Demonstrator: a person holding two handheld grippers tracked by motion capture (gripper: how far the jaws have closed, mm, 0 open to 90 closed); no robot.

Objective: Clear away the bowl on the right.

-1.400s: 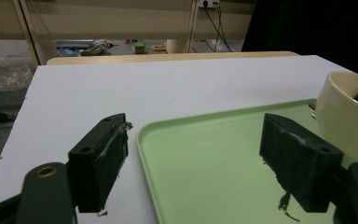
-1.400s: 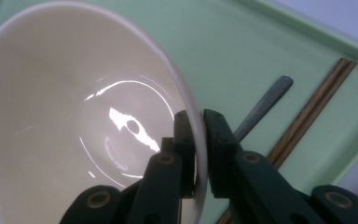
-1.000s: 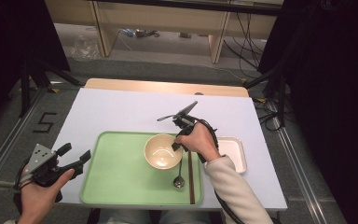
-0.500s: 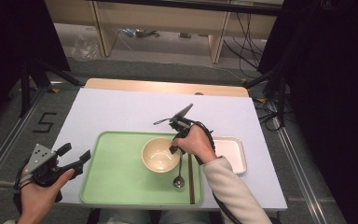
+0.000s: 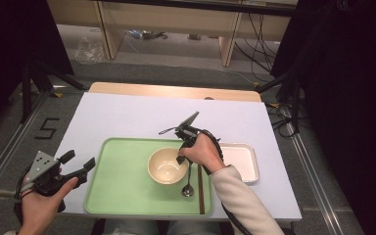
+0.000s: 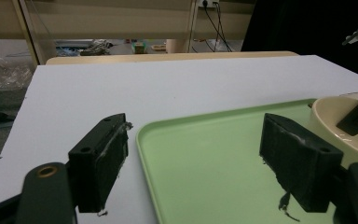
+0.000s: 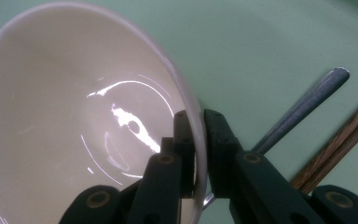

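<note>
The bowl [image 5: 167,165] sits in the middle of the green tray [image 5: 122,191], and the right claw [image 5: 181,157] pinches its rim on the right side: in the right gripper view one jaw lies inside the bowl [image 7: 74,121] and the other outside, pressed onto the wall. Just beside the bowl on that side lie a spoon [image 5: 188,183] and a pair of dark chopsticks [image 5: 200,188], both on the tray, lengthwise toward the near edge; the spoon handle [image 7: 303,109] runs close past the outer jaw. A white dish [image 5: 240,161] rests on the worktop [image 5: 127,117] just right of the tray, partly behind the right hand [image 5: 203,152].

The left claw [image 5: 78,169] hovers at the tray's left edge with its jaws spread and nothing between them; in the left gripper view the tray's corner [image 6: 214,163] lies between the two jaws below.

The far half of the worktop is bare, leaving open room behind the tray. The tray's near edge lies close to the worktop's front edge. On the floor to the left, a taped mark reads "5" [image 5: 46,128].
</note>
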